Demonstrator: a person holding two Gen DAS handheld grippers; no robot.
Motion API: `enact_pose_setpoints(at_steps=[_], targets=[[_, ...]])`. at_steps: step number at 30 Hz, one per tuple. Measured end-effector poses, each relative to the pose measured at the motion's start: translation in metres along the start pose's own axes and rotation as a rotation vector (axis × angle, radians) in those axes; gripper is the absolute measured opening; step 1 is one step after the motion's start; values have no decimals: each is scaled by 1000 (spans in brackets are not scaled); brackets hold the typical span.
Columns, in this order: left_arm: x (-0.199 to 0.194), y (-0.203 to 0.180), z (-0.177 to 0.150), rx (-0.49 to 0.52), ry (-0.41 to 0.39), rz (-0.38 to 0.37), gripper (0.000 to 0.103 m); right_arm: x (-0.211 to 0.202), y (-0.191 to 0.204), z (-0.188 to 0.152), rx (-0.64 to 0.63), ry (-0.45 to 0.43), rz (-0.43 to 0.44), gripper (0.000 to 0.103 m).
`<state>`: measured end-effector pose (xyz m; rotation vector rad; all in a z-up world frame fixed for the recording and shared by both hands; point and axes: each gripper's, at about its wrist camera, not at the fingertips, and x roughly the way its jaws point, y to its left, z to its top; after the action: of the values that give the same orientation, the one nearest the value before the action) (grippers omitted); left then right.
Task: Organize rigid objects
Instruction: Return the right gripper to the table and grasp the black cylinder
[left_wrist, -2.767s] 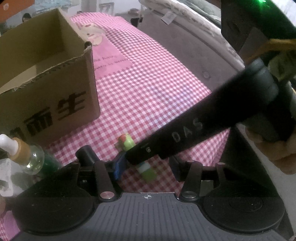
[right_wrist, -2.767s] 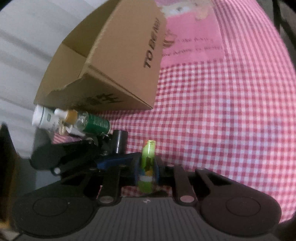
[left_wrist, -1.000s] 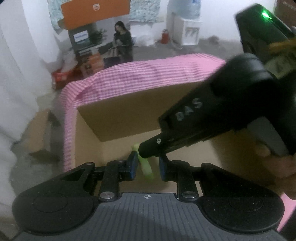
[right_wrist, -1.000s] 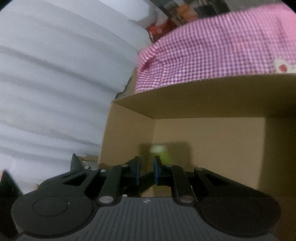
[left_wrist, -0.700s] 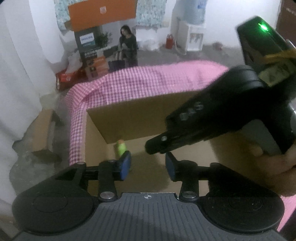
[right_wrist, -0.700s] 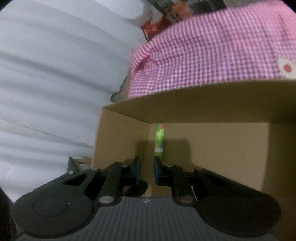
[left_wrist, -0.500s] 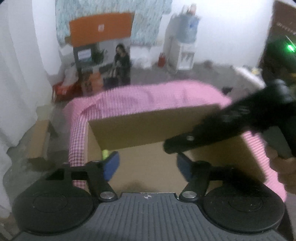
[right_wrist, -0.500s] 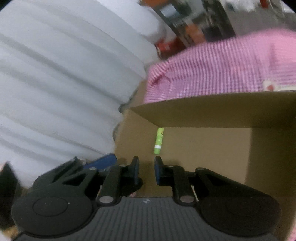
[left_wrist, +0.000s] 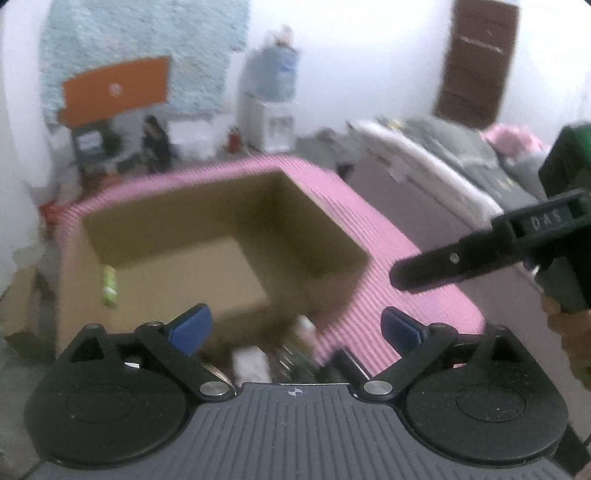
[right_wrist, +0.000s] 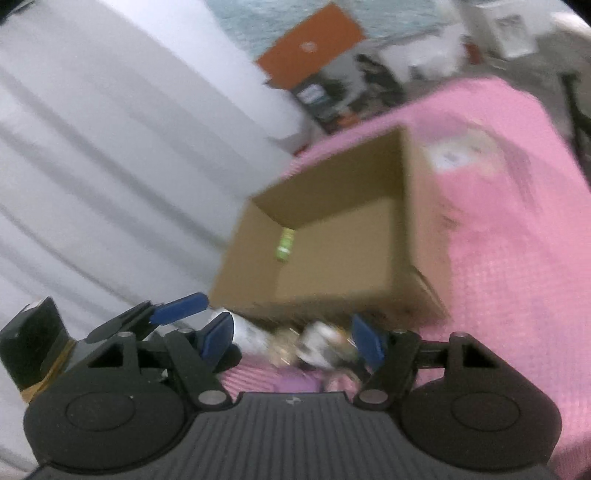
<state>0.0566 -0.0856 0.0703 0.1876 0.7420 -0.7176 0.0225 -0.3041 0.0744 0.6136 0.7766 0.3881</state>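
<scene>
An open cardboard box (left_wrist: 177, 266) (right_wrist: 332, 258) stands on the pink checked cloth (left_wrist: 406, 258) (right_wrist: 517, 258). A small green tube (left_wrist: 109, 286) (right_wrist: 285, 244) lies inside it near the left wall. My left gripper (left_wrist: 295, 326) is open and empty, raised above and in front of the box. My right gripper (right_wrist: 291, 338) is open and empty too; it shows at the right of the left wrist view (left_wrist: 461, 262). Several small bottles (right_wrist: 317, 343) (left_wrist: 295, 350) lie on the cloth just in front of the box, blurred.
White curtains (right_wrist: 110, 166) hang to the left of the table. The room behind holds an orange board (left_wrist: 114, 88), a water dispenser (left_wrist: 269, 99) and a bed (left_wrist: 443, 162). The cloth's far and left edges drop to the floor.
The green tube was carried over the box, let go, and now lies inside. Both grippers opened wide and pulled back and up from the box.
</scene>
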Motion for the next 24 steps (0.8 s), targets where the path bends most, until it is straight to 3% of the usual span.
enact_pose_setpoints(at_steps=[5,8,13,19,24], targets=[[33,-25,-24,41,76,-75,91,1,-42,-34,109,43,-47,61],[52,-36,-32,29,134,-137,79,11,-61,-44,144,83,-80,56],[79,-39,-36,-17,221,-191,71,29,-74,-49,158,149,-68,45],[108,-44,-37,-38,317,-201,56,59,-89,-45,171,220,-67,32],[122,-45,-36,-42,365,-206,51,71,-95,-46,178,245,-63,30]])
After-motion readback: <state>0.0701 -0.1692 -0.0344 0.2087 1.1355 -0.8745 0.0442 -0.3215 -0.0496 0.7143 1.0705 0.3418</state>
